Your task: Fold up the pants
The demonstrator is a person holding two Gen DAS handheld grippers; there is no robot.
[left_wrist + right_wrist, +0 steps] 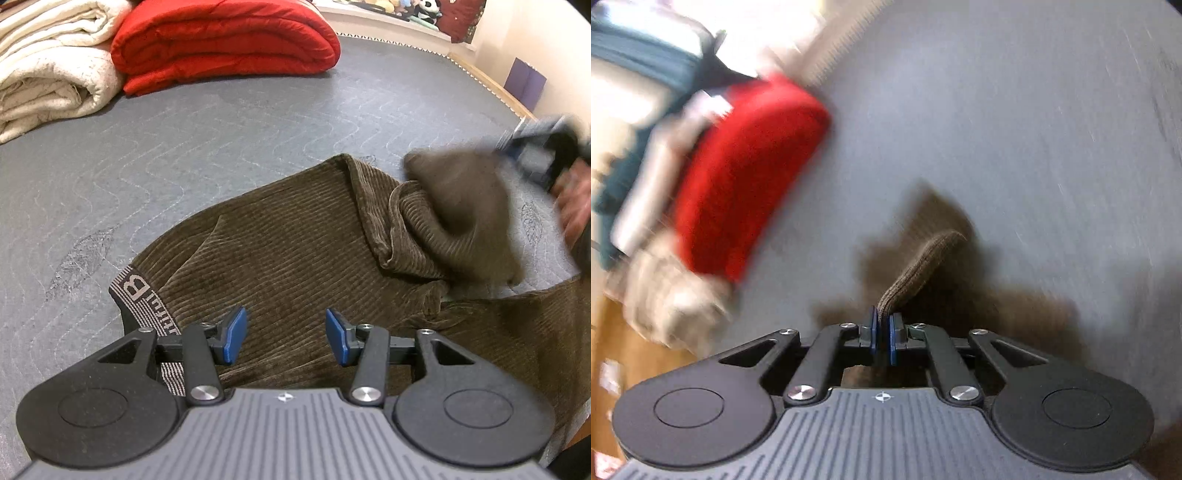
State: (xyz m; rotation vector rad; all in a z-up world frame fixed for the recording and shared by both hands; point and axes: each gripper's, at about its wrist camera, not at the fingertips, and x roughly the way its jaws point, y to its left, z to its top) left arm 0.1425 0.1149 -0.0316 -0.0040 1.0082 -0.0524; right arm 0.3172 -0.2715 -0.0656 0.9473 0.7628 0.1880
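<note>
Brown corduroy pants lie on the grey quilted mattress, with a striped waistband marked "B" at the left. My left gripper is open and empty, just above the pants near the waistband. My right gripper is shut on a fold of the brown pants and holds it lifted above the mattress. In the left wrist view the right gripper is blurred at the far right, with the raised pant leg hanging from it.
A folded red quilt and a folded cream quilt lie at the far left of the mattress; the red quilt also shows blurred in the right wrist view. The mattress edge and a wall run along the right.
</note>
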